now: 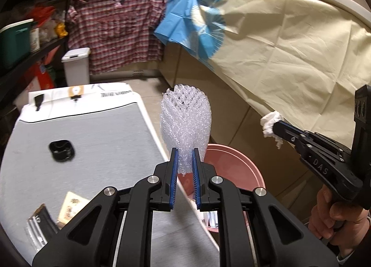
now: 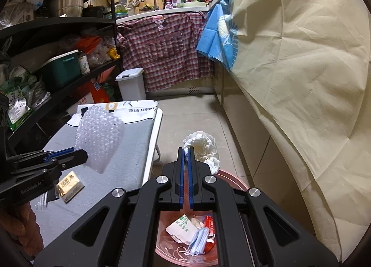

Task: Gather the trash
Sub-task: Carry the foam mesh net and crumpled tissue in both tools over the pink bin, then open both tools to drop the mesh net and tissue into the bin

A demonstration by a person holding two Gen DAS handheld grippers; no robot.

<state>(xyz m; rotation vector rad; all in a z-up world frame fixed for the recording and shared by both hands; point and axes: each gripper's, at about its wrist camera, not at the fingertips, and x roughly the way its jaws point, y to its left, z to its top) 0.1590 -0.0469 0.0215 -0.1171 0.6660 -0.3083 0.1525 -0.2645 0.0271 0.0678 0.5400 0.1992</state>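
Left wrist view shows the grey table (image 1: 69, 139) on the left with a small black object (image 1: 61, 151) lying on it; the left hand-held gripper (image 1: 185, 162) pinches a wad of bubble wrap (image 1: 185, 125) between its blue pads, held above the table's edge; just right and below sits the pink bin (image 1: 234, 164) on the floor; further right the right hand-held gripper (image 1: 276, 125) pinches a crumpled white tissue (image 1: 270, 123). Right wrist view shows a yellow packet (image 2: 69, 184) resting on the table, the bubble wrap (image 2: 99, 137) above it, and the tissue (image 2: 204, 148) poised over the bin (image 2: 228, 178), which already holds a face mask (image 2: 199, 240) and wrappers. The step in hand appears to be carrying both pieces to the bin; next, the left one likely needs to shift right over the rim, then each should spread to drop its load.
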